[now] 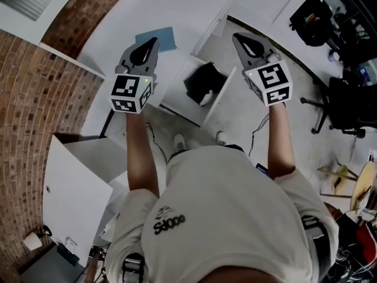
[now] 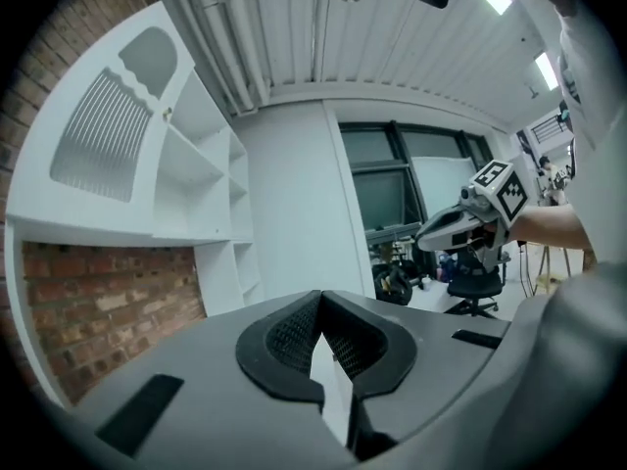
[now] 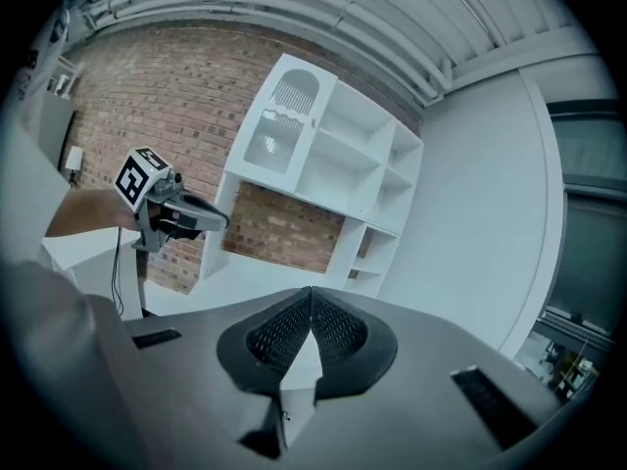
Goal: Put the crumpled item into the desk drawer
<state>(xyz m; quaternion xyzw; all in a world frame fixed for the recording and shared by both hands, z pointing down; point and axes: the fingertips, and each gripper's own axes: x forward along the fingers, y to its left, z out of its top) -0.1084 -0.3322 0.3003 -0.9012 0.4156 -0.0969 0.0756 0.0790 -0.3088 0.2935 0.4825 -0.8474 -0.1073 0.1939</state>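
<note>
The crumpled item (image 1: pixel 203 81), a dark lump with a pale scrap at its near edge, lies inside the open drawer (image 1: pixel 177 90); that is the relation to mind, for it sits below and behind both sets of jaws, between the two, and neither gripper view shows it. It has no clear long axis, being bunched; the drawer itself runs roughly away from the person. Neither side is plainly nearer; in the head view the item is about midway, perhaps a shade closer to the right.

The left gripper (image 1: pixel 152 41) has its jaws together, the mesh pads meeting at the tips with nothing between them; beyond them are only shelving and a white wall. The right gripper (image 1: pixel 237 38) is likewise closed and empty, with its tips touching; both point up and away from the drawer.

By my reading the placing is done; what remains, if anything, is pushing the drawer closed, and either closed tip could serve.
</note>
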